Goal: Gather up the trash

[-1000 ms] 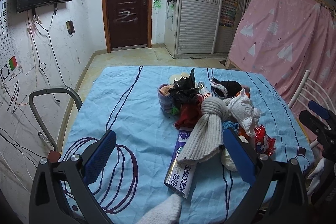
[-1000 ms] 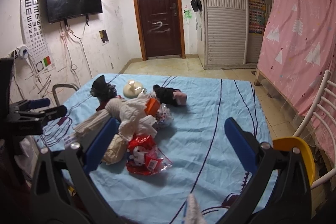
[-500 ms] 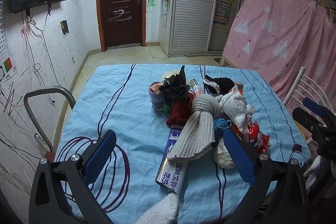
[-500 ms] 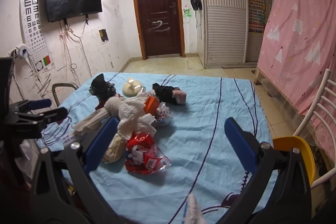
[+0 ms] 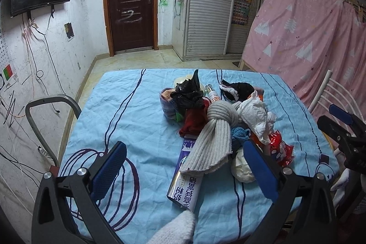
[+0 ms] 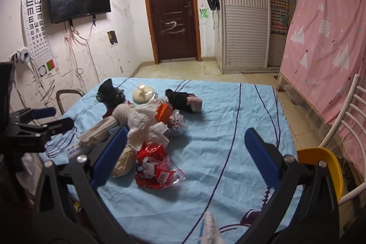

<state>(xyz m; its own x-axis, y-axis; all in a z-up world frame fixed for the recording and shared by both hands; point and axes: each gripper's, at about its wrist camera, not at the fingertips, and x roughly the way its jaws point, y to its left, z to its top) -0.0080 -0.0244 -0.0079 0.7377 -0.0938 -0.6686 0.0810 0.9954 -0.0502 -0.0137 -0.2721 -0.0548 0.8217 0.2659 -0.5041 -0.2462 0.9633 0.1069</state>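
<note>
Left gripper (image 5: 183, 166) spread wide, empty, above the blue printed bedsheet (image 5: 128, 111). Ahead of it, the heap: purple-and-silver foil carton (image 5: 187, 184) lying flat under a grey ribbed knitted scarf (image 5: 212, 141), then crumpled white tissue (image 5: 256, 116), then the red crinkly snack wrapper (image 6: 155, 166) at the heap's right edge. Right gripper (image 6: 185, 152) equally spread, empty, wrapper nearest its left finger. Risk: trash and clothing overlap, so a closing pinch may snag the scarf; thin foil could slip out.
</note>
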